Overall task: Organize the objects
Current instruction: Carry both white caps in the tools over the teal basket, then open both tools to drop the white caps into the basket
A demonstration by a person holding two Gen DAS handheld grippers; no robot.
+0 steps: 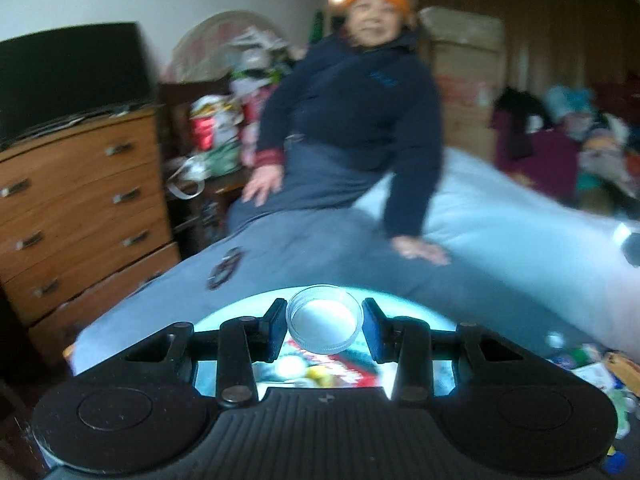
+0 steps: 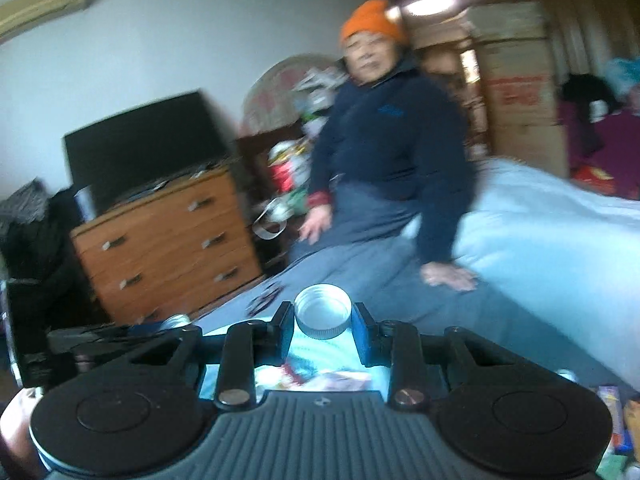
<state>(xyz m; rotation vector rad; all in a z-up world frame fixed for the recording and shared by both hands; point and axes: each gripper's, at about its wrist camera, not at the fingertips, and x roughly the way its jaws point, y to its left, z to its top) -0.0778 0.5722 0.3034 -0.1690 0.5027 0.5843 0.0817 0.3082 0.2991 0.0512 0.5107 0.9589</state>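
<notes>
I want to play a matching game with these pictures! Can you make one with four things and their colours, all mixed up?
Things:
1. lid in the left gripper
2. lid in the right gripper
3. person's hat
4. chest of drawers

Colours:
A. orange
B. see-through plastic
C. brown wood
D. shiny silver metal

Pairs: 1-B, 2-D, 3-A, 4-C
</notes>
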